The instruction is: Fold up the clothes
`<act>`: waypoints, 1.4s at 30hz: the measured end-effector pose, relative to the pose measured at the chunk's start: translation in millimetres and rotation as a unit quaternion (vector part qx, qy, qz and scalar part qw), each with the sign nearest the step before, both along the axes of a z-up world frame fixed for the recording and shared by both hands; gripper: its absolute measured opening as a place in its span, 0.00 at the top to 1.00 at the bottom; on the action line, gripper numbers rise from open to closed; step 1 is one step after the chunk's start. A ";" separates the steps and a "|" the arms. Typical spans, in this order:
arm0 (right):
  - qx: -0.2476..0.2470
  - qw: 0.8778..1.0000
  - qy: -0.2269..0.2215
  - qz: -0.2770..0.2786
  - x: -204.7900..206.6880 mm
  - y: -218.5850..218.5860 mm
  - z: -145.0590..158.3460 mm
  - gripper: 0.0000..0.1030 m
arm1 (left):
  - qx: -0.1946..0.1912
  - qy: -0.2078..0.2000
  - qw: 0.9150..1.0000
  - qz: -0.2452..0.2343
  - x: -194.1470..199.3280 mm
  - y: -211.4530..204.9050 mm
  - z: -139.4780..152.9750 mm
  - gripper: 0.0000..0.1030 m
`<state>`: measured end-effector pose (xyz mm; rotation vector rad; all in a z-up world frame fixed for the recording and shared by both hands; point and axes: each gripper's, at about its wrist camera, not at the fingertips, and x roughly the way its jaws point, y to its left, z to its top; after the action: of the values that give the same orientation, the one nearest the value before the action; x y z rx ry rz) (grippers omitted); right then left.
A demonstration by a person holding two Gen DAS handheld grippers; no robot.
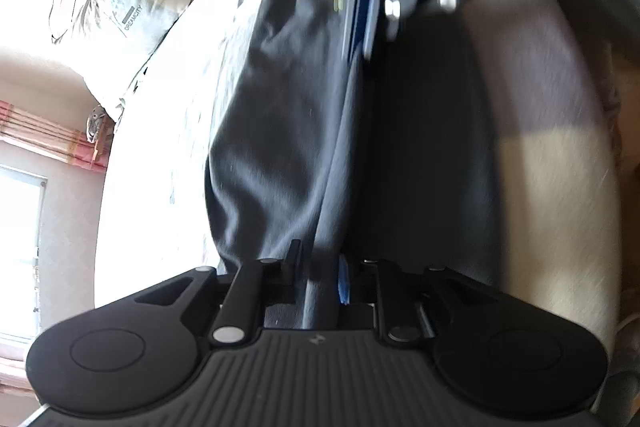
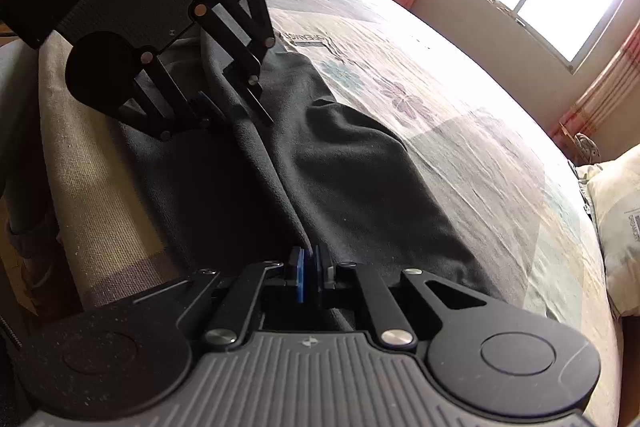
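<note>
Dark grey garment (image 2: 340, 163) stretched along the near edge of the bed (image 2: 460, 115), one ridge of cloth pinched taut. Left gripper (image 1: 326, 281) and right gripper (image 2: 308, 275) facing each other, fingers clamped on that fold. Risk: uneven pulling, slipping cloth, skewed crease.

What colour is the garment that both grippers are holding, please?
Dark charcoal grey garment, plain; clearest in the right wrist view.
</note>
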<state>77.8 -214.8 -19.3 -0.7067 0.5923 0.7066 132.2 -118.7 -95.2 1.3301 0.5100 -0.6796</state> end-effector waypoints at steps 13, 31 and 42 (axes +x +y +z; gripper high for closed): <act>-0.021 1.000 -0.012 -0.003 -6.4 4.4 -16.2 0.83 | 0.035 -0.074 0.997 0.006 -1.6 17.9 -18.2 0.69; -0.082 0.992 -0.097 -0.029 -11.9 6.0 -26.3 0.67 | 0.040 -0.108 0.993 0.017 9.0 31.1 -24.7 0.59; -0.086 0.990 -0.105 -0.028 -8.4 26.2 -33.7 0.82 | 0.062 -0.130 0.989 0.021 24.8 35.8 -38.2 0.94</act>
<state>69.4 -188.6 -53.0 -0.9096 0.4819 0.5244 157.1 -82.9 -133.4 1.4955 0.3718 -0.4355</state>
